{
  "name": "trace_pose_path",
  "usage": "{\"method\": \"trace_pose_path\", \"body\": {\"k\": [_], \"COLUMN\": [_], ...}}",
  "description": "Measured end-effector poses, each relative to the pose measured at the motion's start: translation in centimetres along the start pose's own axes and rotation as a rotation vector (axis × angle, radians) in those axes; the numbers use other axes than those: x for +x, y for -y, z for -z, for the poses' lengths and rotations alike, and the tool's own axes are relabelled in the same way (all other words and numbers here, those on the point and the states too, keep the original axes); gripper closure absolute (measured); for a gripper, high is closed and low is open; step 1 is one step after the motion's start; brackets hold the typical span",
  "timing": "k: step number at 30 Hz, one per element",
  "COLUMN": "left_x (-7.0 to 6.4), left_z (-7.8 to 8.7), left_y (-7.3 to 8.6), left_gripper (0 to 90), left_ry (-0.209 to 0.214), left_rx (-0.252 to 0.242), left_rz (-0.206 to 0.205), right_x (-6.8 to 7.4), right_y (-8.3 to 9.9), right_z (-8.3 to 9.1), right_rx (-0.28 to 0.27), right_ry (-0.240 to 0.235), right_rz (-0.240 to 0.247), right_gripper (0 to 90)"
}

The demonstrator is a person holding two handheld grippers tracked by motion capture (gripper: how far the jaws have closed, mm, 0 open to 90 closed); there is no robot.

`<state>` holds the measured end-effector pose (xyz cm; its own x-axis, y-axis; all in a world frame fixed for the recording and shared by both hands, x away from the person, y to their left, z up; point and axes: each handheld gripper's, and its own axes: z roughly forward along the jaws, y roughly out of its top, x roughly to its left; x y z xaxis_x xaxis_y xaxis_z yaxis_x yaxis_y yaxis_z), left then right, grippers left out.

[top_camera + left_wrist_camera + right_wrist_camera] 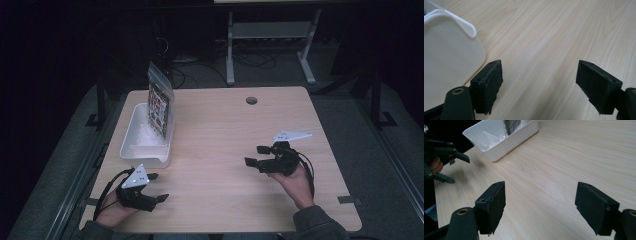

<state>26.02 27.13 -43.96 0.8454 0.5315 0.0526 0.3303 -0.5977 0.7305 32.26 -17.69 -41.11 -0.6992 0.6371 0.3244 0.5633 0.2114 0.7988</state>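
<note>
In the high view the left gripper (pixel 157 187) sat at lower left of the frame, jaws spread wide w/ nothing between them, just below the white bin (pixel 137 145). The bin lay at the table's (pixel 225 130) left edge, center-left of frame, w/ a clear bag (pixel 160 102) standing upright inside at its far end. The right gripper (pixel 256 156) was at lower right, jaws likewise released & empty, well apart from the bin.

Wooden table (pixel 225 150) bearing white tub (pixel 145 142)

Dim high view, dark surroundings, bright evenly lit gripper views, soft shadows, slight blur
</note>
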Motion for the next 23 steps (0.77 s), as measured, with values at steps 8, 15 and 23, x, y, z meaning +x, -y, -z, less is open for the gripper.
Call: {"method": "trace_pose_path", "body": {"k": [8,15,23], "left_x": [0.0,-0.1,-0.1], "left_z": [0.0,0.0,0.1], "left_y": [0.0,0.0,0.0], "left_gripper": [20.8,20.7,20.7], "left_ry": [0.000,0.004,0.006], "left_rx": [0.001,0.004,-0.001], "left_rz": [-0.003,-0.004,-0.012], "right_x": [-0.2,-0.1,0.2], "right_y": [1.6,3.1,4.9], "right_z": [0.9,1.3,1.6], "right_rx": [0.016,0.028,0.049], "right_ry": [0.002,-0.004,-0.014], "right_rz": [-0.016,-0.027,-0.043], "right_gripper": [23.2,22.7,20.8]}}
